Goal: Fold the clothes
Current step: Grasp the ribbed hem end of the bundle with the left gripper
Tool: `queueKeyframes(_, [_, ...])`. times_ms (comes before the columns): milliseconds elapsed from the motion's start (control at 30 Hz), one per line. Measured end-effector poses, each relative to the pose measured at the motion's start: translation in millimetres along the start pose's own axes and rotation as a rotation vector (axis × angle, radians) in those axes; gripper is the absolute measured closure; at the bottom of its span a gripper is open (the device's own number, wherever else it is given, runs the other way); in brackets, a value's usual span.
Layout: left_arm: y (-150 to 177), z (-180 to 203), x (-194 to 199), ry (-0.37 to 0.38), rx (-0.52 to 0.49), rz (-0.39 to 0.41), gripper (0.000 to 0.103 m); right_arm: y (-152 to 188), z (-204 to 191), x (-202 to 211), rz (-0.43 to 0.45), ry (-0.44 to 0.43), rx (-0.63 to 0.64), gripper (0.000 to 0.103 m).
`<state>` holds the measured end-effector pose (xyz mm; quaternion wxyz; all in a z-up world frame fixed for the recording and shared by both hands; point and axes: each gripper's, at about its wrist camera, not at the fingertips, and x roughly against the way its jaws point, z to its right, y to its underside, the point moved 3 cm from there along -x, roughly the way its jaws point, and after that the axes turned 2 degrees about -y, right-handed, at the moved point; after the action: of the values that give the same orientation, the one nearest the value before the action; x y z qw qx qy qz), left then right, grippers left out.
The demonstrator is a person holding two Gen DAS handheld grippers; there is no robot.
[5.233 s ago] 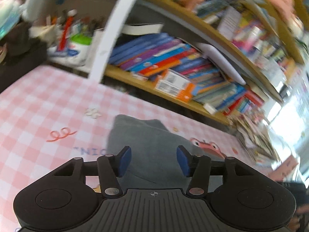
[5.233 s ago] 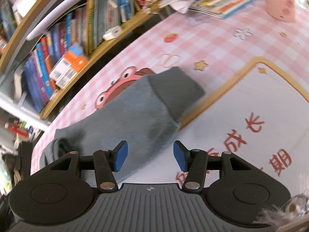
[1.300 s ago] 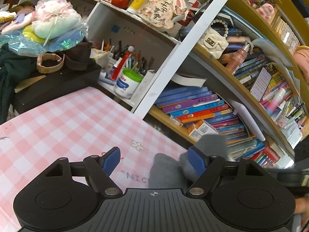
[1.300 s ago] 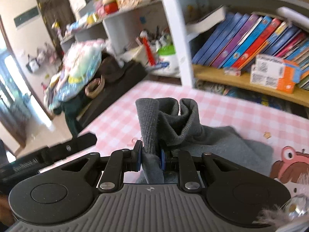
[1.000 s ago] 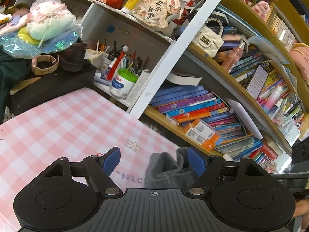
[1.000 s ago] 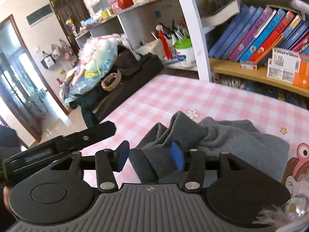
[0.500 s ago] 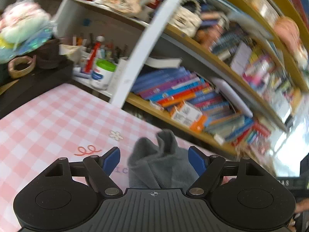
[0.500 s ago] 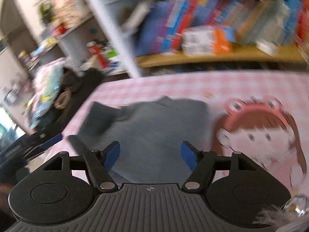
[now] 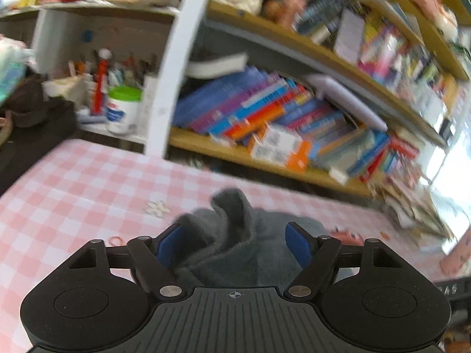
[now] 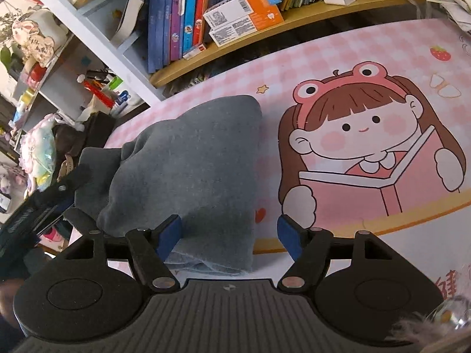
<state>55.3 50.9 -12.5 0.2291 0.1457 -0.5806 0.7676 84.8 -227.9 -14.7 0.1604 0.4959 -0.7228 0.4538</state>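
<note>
the right tool (image 10: 228,235) stands with its blue pads wide apart, having just been opening; a second or so back those pads were pinched on a raised fold of the grey garment (image 10: 188,170), and now nothing is gripped, the cloth's near edge lying low between and under them. the left tool (image 9: 234,245) has just been closing partway, yet its pads are still clear of the cloth, where a rumpled peak of the same garment (image 9: 235,235) stands up between them, untouched on both sides as far as the blurred view shows.

compared with a second ago, the garment is no longer lifted in a bunch; it lies mostly flat on the bench (image 10: 338,56), doubled over, with one crumpled end toward the left tool. the fabric is soft, matt, fleecy knit with thick rounded edges. the bench cover is smooth, pink-and-white check with a printed cartoon girl (image 10: 368,135) reading a book. behind runs a curved wooden bookshelf (image 10: 265,26) of glossy upright spines.
</note>
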Motion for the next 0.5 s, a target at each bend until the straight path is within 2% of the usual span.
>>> queueKeyframes(33, [2, 0, -5, -0.007, -0.010, -0.023, 0.067, 0, 0, -1, -0.001, 0.000, 0.001, 0.033])
queueKeyframes(67, [3, -1, -10, -0.013, -0.017, -0.045, 0.086, 0, -1, -1, -0.002, -0.001, 0.001, 0.033])
queueKeyframes(100, [3, -4, -12, -0.007, 0.000, -0.058, 0.090, 0, -1, -1, -0.004, -0.002, 0.002, 0.033])
queueKeyframes(167, [-3, -11, -3, 0.036, 0.077, -0.032, 0.092, -1, -2, -2, -0.007, -0.002, 0.005, 0.033])
queueKeyframes(267, [-17, -26, 29, 0.193, 0.262, 0.145, 0.093, -2, -2, -1, 0.005, -0.005, 0.003, 0.033])
queueKeyframes(300, [-17, -34, 33, 0.204, 0.341, 0.167, 0.093, -2, -2, -1, 0.009, -0.006, 0.001, 0.033])
queueKeyframes(333, [-14, -45, 32, 0.166, 0.420, 0.161, 0.093, -3, -2, -1, 0.011, -0.009, -0.002, 0.033])
queueKeyframes(367, [-8, -54, 26, 0.112, 0.457, 0.131, 0.092, -4, -2, -1, 0.013, -0.012, -0.004, 0.033])
queueKeyframes(433, [14, -68, 3, 0.025, 0.466, 0.018, 0.090, -4, -3, -2, 0.010, -0.013, 0.000, 0.033])
queueKeyframes(500, [34, -81, -18, -0.057, 0.472, -0.088, 0.082, -3, -4, -3, 0.003, -0.018, 0.005, 0.033])
